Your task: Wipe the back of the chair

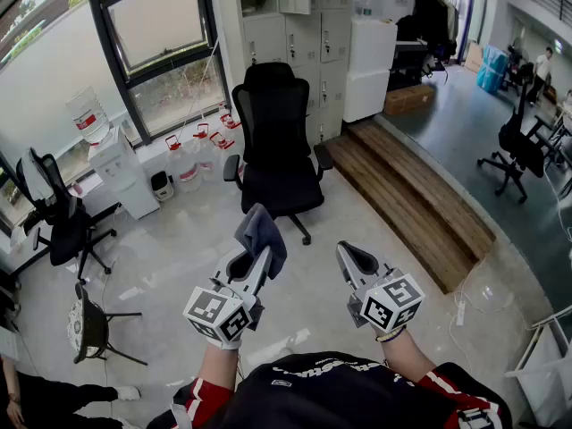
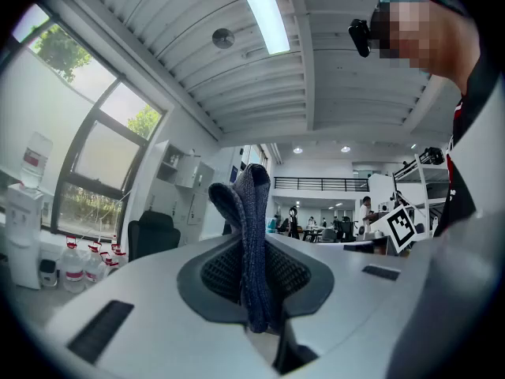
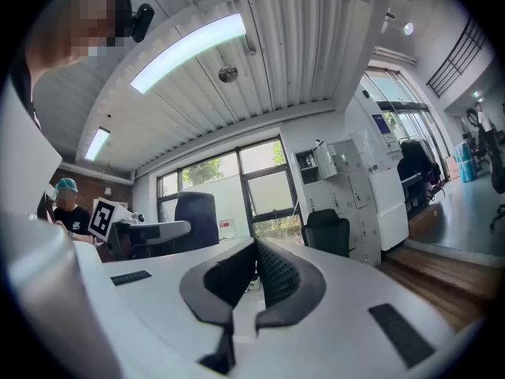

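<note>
A black office chair stands ahead of me on the pale floor, its seat turned toward me and its back toward the window. My left gripper is shut on a folded grey-blue cloth, which sticks up between the pads. The chair shows small at the left of the left gripper view. My right gripper is shut with nothing in it, jaws pressed together. The chair lies beyond it. Both grippers are held near my chest, well short of the chair.
Water bottles and a white dispenser stand by the window left of the chair. Another black chair and a stool are at the left. A wooden step runs along the right, lockers behind.
</note>
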{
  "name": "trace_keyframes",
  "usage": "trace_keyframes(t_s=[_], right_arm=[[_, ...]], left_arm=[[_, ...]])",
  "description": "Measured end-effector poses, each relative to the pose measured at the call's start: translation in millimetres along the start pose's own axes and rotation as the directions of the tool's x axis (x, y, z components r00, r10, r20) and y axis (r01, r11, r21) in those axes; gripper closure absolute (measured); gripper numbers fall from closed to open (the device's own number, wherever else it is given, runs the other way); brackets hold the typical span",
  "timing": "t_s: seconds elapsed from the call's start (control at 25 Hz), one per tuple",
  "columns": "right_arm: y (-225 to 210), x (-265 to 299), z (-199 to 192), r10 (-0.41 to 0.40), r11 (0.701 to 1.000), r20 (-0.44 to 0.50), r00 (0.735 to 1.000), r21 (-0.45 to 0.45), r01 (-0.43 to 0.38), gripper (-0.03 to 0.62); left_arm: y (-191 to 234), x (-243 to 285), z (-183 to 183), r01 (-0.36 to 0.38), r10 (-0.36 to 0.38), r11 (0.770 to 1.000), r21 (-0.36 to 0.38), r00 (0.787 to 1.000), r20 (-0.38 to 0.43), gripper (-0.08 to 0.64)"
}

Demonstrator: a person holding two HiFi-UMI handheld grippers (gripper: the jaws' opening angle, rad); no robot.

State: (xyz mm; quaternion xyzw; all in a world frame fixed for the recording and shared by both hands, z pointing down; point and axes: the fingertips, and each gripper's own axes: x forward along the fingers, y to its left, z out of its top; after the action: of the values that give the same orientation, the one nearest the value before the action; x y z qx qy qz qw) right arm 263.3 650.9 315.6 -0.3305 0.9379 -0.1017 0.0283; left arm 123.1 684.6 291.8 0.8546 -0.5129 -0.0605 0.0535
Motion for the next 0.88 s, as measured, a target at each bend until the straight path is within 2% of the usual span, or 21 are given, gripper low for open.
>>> trace_keyframes(t_s=[0.52, 0.88], right_arm=[[6, 7, 3, 0.029, 0.999, 0.023, 0.999, 0.016, -0.029, 0.586], [15, 40, -10, 0.02, 1.0, -0.007, 1.0, 0.02, -0.02, 0.584]], left_arm=[[5, 4, 2, 0.017, -0.017, 1.0, -0.007, 1.0, 0.001, 0.502], [41, -1, 2, 0.013, -0.013, 1.0, -0.008, 1.0, -0.008, 0.502]])
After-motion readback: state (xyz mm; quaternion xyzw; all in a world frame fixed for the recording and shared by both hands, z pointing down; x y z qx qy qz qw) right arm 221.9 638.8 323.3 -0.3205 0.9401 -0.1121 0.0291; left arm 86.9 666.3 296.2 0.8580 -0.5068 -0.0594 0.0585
